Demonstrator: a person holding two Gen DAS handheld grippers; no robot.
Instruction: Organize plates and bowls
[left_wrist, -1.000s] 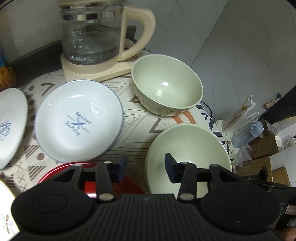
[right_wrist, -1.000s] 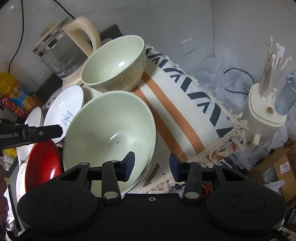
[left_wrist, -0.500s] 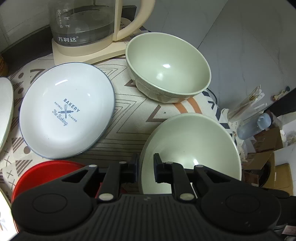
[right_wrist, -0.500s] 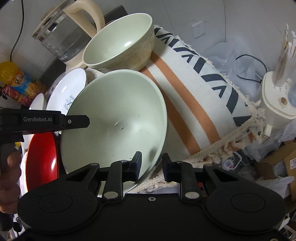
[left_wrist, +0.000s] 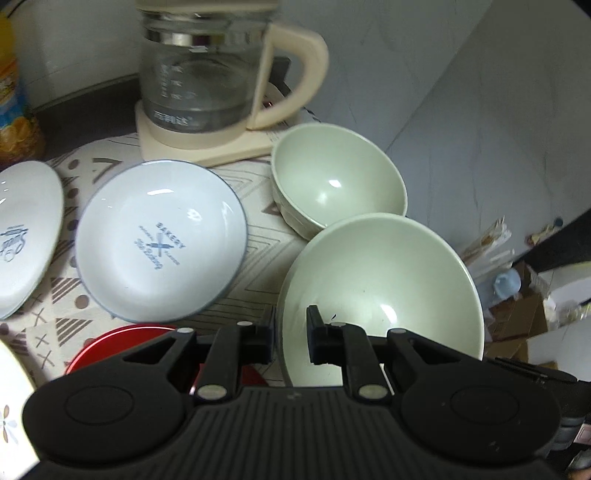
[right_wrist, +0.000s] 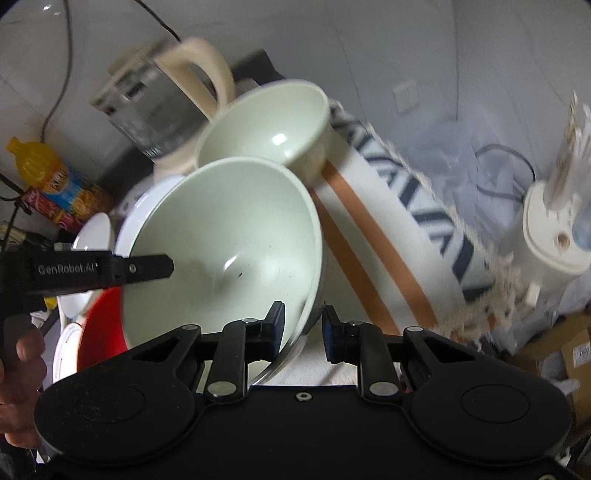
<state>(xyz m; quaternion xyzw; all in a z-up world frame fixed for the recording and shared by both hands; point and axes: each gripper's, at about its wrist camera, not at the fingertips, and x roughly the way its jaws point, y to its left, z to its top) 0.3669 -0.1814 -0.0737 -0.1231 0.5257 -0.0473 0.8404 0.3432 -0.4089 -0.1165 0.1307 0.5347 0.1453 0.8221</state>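
Note:
A wide pale green bowl (left_wrist: 384, 280) is held by both grippers, lifted and tilted. My left gripper (left_wrist: 291, 338) is shut on its near-left rim. My right gripper (right_wrist: 303, 328) is shut on its near-right rim; the bowl shows large in the right wrist view (right_wrist: 225, 247), with the left gripper's finger (right_wrist: 147, 267) across its left rim. A smaller, deeper green bowl (left_wrist: 336, 181) stands behind it. A white "Bakery" plate (left_wrist: 160, 240), another white plate (left_wrist: 26, 236) at the left and a red plate (left_wrist: 122, 343) lie on the patterned cloth (left_wrist: 258, 232).
A glass kettle (left_wrist: 207, 85) on a cream base stands at the back. An orange drink bottle (left_wrist: 11, 107) is at the far left. To the right, off the table, a cream appliance (right_wrist: 554, 240), cables and cardboard boxes (left_wrist: 517, 317) sit below.
Both grippers closed on the wide green bowl's rim, then lifted and tilted it; it now overlaps the smaller green bowl in view.

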